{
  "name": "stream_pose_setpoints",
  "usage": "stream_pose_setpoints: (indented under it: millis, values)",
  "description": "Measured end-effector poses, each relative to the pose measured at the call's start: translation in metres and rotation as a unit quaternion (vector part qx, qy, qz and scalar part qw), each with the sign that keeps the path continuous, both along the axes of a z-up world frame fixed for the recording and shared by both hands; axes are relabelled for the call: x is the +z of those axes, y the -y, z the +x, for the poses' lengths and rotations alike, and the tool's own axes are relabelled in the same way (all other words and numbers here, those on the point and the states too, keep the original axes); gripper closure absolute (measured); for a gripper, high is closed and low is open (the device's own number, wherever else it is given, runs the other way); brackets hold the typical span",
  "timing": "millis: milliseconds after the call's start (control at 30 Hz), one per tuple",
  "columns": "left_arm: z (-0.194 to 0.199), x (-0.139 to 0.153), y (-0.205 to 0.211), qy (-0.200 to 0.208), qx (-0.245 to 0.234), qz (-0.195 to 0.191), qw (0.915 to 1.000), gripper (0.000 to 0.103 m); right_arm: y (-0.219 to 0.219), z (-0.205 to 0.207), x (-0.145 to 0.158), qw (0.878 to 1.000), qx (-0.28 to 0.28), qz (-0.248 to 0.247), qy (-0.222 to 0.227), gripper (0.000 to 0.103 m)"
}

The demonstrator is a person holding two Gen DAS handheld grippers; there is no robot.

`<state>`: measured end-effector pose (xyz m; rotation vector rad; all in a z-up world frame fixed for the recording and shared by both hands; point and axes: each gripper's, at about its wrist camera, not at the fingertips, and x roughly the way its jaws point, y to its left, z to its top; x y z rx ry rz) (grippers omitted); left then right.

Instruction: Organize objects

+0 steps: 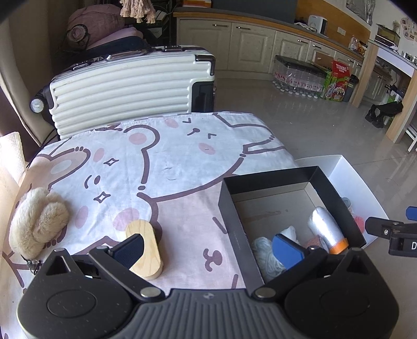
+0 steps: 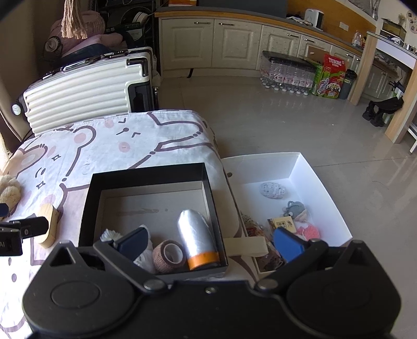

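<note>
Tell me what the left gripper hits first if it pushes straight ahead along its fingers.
Probably the cartoon-print cloth between the wooden block and the black box; the left gripper is open, depth uncertain.

A glossy pale tiled floor point(image 2: 260, 114) reflects daylight from the right. Cream cabinets point(image 2: 234, 44) with a dark worktop and wooden edge line the far wall. Packs of bottles point(image 2: 286, 75) and a red and green carton point(image 2: 329, 78) stand on the floor before them. A wooden post point(image 2: 361, 70) carries a white counter at right. A ribbed white suitcase point(image 1: 130, 86) lies behind the table, which has a cartoon-bear cloth point(image 1: 156, 156). Pinkish bundles point(image 1: 96, 23) are piled in the far left corner.
</note>
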<state>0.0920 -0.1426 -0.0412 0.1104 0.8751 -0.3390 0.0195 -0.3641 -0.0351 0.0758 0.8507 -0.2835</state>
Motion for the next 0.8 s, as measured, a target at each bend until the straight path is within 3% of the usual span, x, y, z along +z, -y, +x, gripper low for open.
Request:
stream_pose_setpoints:
  millis: [800]
  values:
    - [0.009, 0.005, -0.066, 0.014, 0.072, -0.006, 0.9973, 0.000, -0.052, 0.026, 0.001, 0.998, 0.059, 0.006, 0.016, 0.000]
